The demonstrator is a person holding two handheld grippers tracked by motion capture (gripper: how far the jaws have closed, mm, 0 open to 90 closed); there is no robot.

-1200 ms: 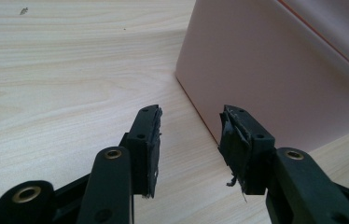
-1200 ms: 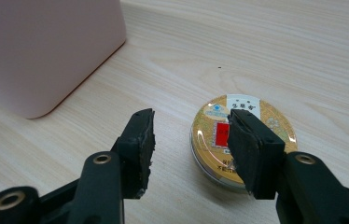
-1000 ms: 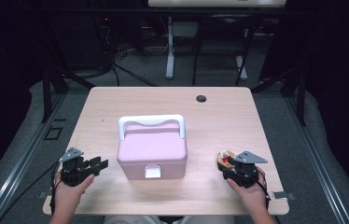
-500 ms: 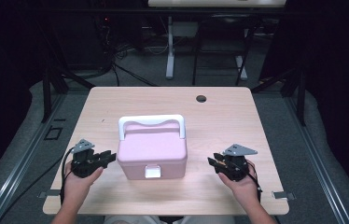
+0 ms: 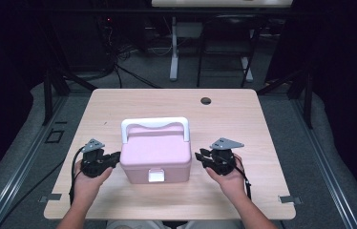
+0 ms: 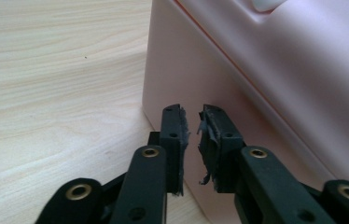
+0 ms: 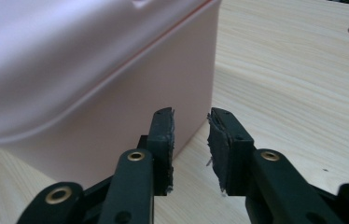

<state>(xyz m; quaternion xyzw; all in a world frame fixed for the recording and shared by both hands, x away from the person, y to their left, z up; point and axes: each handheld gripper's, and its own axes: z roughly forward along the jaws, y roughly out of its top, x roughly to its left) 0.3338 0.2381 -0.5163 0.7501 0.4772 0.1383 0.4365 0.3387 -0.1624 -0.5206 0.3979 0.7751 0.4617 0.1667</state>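
Pale pink plastic box with a white carry handle, seated square on the light wood table, a little toward the near edge. Long axis running left to right across the table in the high view; white front latch facing the person's side, handle lying along the far edge of the lid. Lid down.

Left gripper at the box's left end wall, pointing inward, held in a hand coming up from the near edge. Jaws drawn in to a narrow slit after just closing, nothing between them; in the left gripper view, frayed black pads hanging right in front of the pink side wall near its lower front corner, contact with it impossible to judge.

Right gripper at the opposite end, also aimed inward, carried by the other hand. Jaws likewise just narrowed to a small gap, somewhat wider than the left pair's, empty. In the right gripper view, pads poised at the box's corner, one jaw across the pink wall, the other over bare table.

Box flanked between the two grippers, one at each short end, both low near table height. Round cable hole in the tabletop well beyond the box, toward the far right.
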